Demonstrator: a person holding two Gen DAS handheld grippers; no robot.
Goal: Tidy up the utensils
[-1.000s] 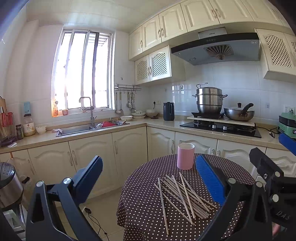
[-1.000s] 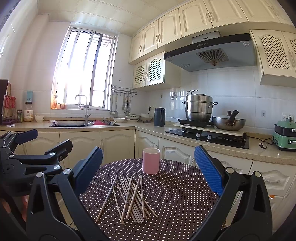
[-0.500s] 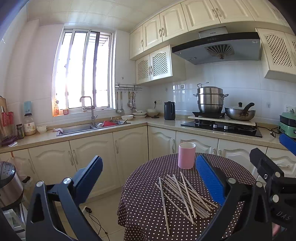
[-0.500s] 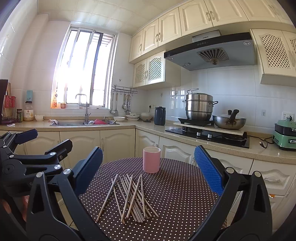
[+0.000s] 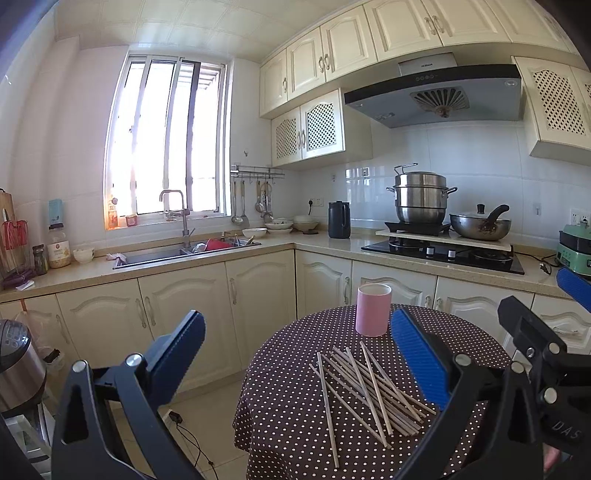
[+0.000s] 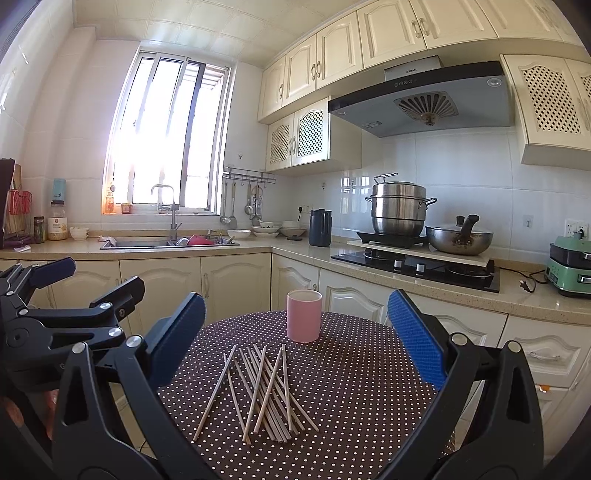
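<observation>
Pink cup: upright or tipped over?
Upright. The pink cup stands on its base on the dotted table, rim up, behind the chopsticks.

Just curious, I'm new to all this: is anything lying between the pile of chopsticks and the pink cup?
No. In the right wrist view, only bare dotted tablecloth separates the chopsticks from the pink cup; they do not touch.

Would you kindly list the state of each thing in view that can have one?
left gripper: open, empty, above the table
right gripper: open, empty, above the table
pink cup: upright on the table, no chopsticks showing in it
chopsticks: loose crossed pile, lying flat in front of the cup
window: cannot tell if open
upper cabinet doors: shut
steamer pot: lidded, on the stove
</observation>
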